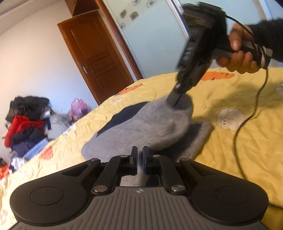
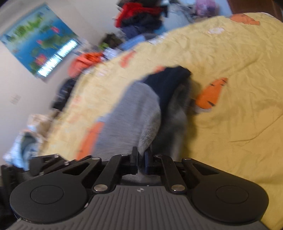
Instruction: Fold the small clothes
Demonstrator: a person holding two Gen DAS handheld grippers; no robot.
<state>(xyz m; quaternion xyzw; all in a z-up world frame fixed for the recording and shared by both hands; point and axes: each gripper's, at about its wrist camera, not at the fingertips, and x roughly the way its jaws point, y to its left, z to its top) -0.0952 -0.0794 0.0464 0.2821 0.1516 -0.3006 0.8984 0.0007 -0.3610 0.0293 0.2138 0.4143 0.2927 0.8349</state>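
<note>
So the grey fleece garment [image 1: 150, 123], some small piece with a dark navy part [image 2: 168, 83] at one end, is half lifted off the yellow bedspread [image 1: 238, 99], with one layer raised in a hump over another layer lying flat on the bed just beside it. Both grippers have a pinch of it: the left gripper [image 1: 140, 155] has its jaws nearly together with grey fabric squeezed between them at the garment's near edge, and the right gripper [image 2: 141, 155] is closed down the same way on a tuft of the far edge. Biggest risk imo is that those bites look pretty shallow, just a bit of fuzzy fleece, so if either hand pulls harder than the other the edge could slide out and the raised layer flops crooked. Also the two hands need to travel together or the fold lands skewed against the flat layer under it. The cable [image 1: 247, 120] hanging off the right gripper trails across the bedspread near the garment, so it could snag or drag over the cloth. Views differ a lot: the left wrist camera shows the whole right gripper from outside, the person's hand [image 1: 240, 56] on its handle, the flat bottom layer, and a wooden door [image 1: 92, 51] beyond the bed. The right wrist view is blurry but shows the navy end clearly, plus a blue poster [image 2: 40, 46] on the wall and a clothes pile [image 2: 141, 16] past the bed.
</note>
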